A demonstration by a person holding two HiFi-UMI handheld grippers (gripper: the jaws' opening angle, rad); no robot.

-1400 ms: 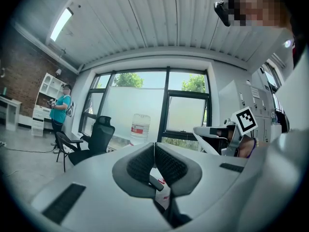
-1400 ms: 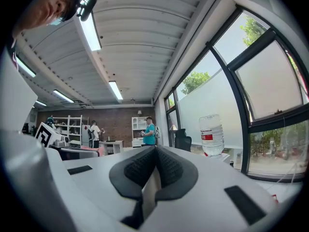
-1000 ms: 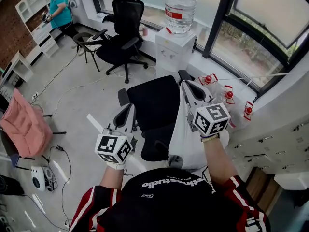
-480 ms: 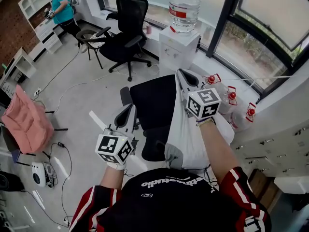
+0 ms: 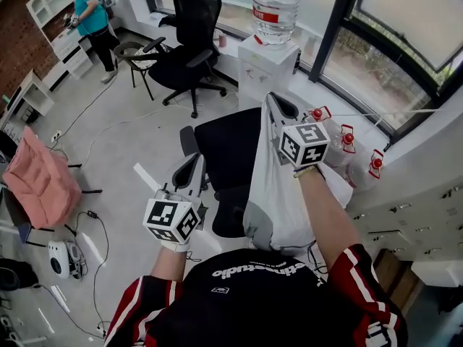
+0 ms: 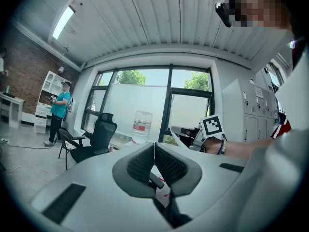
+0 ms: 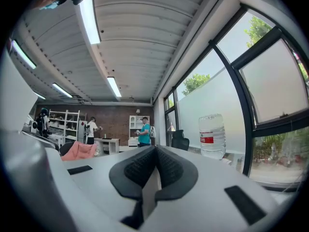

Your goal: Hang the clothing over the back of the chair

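Right gripper (image 5: pixel 275 104) (image 7: pixel 155 152): jaws closed on the top edge of the pale grey garment (image 5: pixel 283 194) (image 7: pixel 149 190), with a strip of fabric pinched between the pads. The garment hangs straight down from the grip along the right side of the black chair (image 5: pixel 230 149), its lower fold bunched near the person's chest. It is not laid over the chair back. Left gripper (image 5: pixel 192 163) (image 6: pixel 154 149): jaws together, nothing between them, held level at the chair's left side, apart from the garment. A water bottle (image 5: pixel 273 9) stands by the window beyond.
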